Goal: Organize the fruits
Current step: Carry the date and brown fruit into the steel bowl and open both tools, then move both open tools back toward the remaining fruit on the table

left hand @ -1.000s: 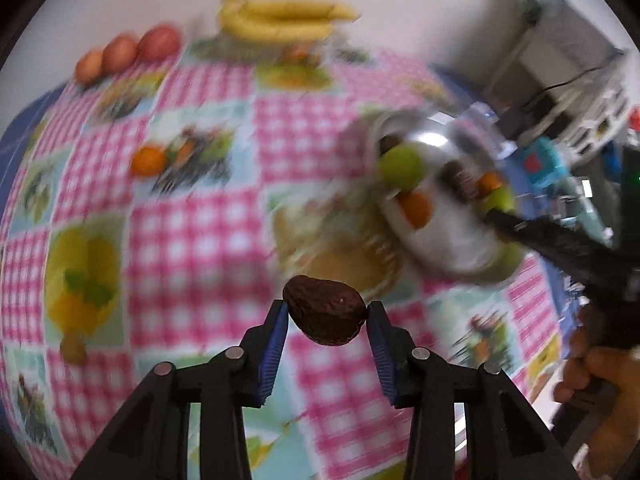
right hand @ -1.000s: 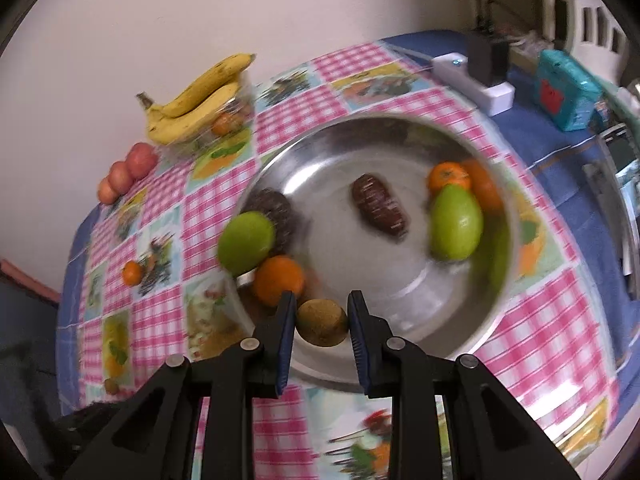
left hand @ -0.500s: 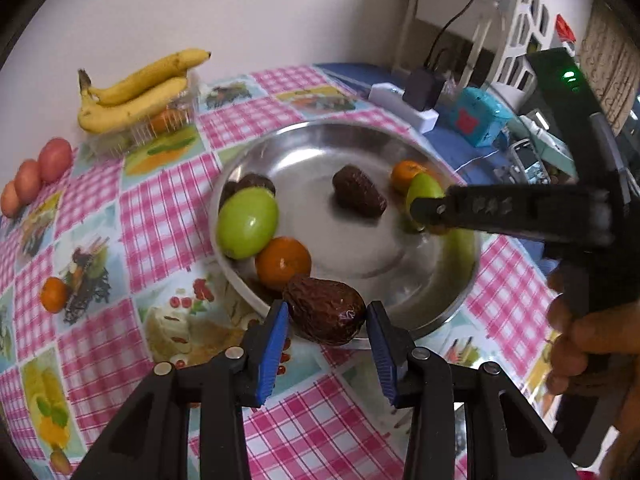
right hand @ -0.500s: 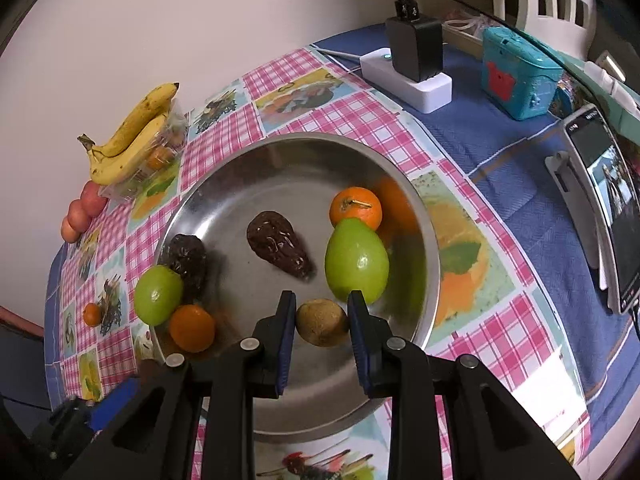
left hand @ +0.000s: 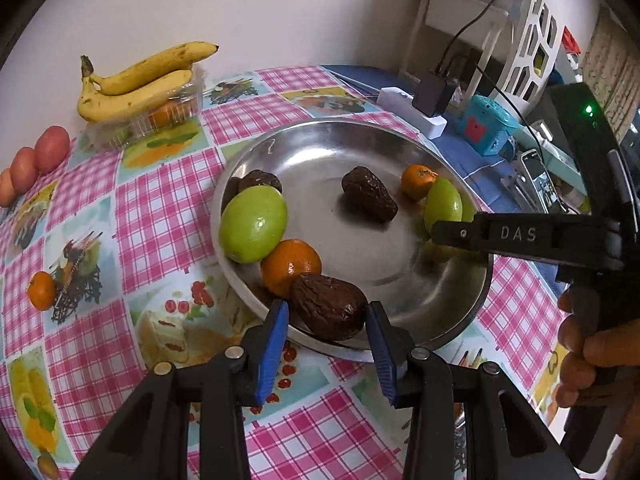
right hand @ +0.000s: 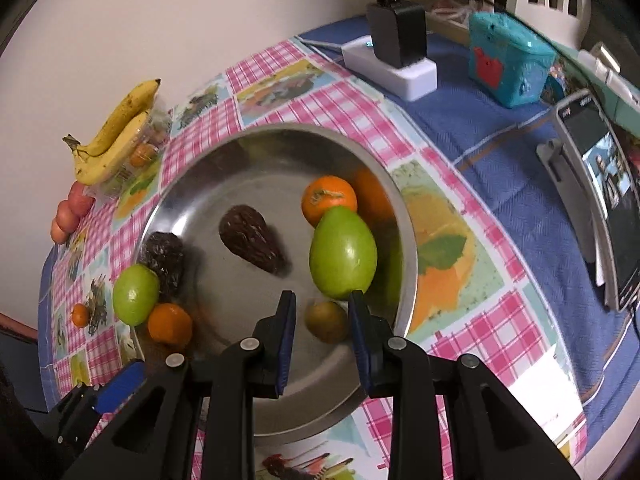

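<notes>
Two bananas (left hand: 136,84), two green fruits (right hand: 343,254), three dark wrinkled fruits (left hand: 328,306), one kiwi (right hand: 326,320).

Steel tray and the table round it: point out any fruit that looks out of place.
One small orange sits alone on the checked tablecloth, outside the steel tray where two other oranges already lie. The bananas rest on a clear plastic box. Nothing spilled.

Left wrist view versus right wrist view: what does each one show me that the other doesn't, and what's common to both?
Only the left wrist view shows the wrinkled dark fruit in the left gripper and a hand holding the other tool.

Only the right wrist view shows the small brown fruit in the right gripper and a standing phone.

Both show the steel bowl, bananas and teal box.
</notes>
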The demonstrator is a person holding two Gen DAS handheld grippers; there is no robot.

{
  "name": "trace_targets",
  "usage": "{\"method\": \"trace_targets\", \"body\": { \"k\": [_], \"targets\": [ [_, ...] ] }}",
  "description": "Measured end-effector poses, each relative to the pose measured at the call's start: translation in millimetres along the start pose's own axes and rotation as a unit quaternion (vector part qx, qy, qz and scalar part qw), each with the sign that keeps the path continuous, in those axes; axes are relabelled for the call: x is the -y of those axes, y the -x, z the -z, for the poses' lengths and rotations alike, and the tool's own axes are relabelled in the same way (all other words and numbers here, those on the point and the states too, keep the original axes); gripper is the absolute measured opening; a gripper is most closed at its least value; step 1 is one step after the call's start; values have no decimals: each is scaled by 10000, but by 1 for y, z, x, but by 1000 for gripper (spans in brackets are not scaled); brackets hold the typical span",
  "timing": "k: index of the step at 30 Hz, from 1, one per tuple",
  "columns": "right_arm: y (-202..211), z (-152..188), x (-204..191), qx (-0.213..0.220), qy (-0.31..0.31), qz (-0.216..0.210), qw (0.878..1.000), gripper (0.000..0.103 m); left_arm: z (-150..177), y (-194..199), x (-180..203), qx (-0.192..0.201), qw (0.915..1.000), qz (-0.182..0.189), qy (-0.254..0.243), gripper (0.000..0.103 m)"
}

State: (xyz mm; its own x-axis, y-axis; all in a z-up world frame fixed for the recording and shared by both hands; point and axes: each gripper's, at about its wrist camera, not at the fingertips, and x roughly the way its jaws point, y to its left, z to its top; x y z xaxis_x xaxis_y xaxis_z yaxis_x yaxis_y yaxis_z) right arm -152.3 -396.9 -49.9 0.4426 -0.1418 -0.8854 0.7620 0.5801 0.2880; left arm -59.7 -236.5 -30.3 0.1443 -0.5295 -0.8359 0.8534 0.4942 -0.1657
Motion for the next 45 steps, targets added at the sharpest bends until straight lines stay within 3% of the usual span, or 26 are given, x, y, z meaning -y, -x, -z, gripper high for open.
{"method": "trace_targets", "body": {
  "k": [4,6,11,14,16,18,23,25,27,30,32,39,45],
  "targets": [
    [-2,1,1,-46,-32,-21,10000,28,0,1,-1,-18,10000,53,49,44],
    [1,1,0,-15,-25,8,10000,28,1,3,-2,-25,9999,90,104,52],
    [6,2,-2,56,11,8,10000,28,0,13,-2,56,9998,122,134,53],
    [9,5,-5,85,77,-12,9999,28,0,22,-10,76,9995,-80,289,54],
    [11,7,-10,111,146,-40,9998,28,2,27,-21,60,9983,-328,476,62],
    [12,11,-16,132,241,-19,9996,35,5,31,-34,29,9960,-535,713,64],
    [13,17,-32,147,508,18,9986,57,15,40,-71,-119,9830,-1243,1346,71],
    [12,21,-39,135,623,14,9980,60,20,46,-86,-155,9745,-1565,1603,77],
    [11,24,-47,118,752,10,9971,69,25,53,-98,-141,9672,-1752,1834,93],
    [9,29,-58,119,921,28,9957,79,30,67,-115,-31,9584,-1947,2086,102],
    [8,32,-64,118,1007,30,9948,85,34,78,-126,56,9515,-2125,2224,103],
    [7,44,-91,175,1327,-19,9910,87,50,104,-157,140,9354,-2500,2497,103],
    [11,57,-123,172,1568,-368,9868,87,69,137,-185,485,9223,-2725,2697,103]
  ]
}}
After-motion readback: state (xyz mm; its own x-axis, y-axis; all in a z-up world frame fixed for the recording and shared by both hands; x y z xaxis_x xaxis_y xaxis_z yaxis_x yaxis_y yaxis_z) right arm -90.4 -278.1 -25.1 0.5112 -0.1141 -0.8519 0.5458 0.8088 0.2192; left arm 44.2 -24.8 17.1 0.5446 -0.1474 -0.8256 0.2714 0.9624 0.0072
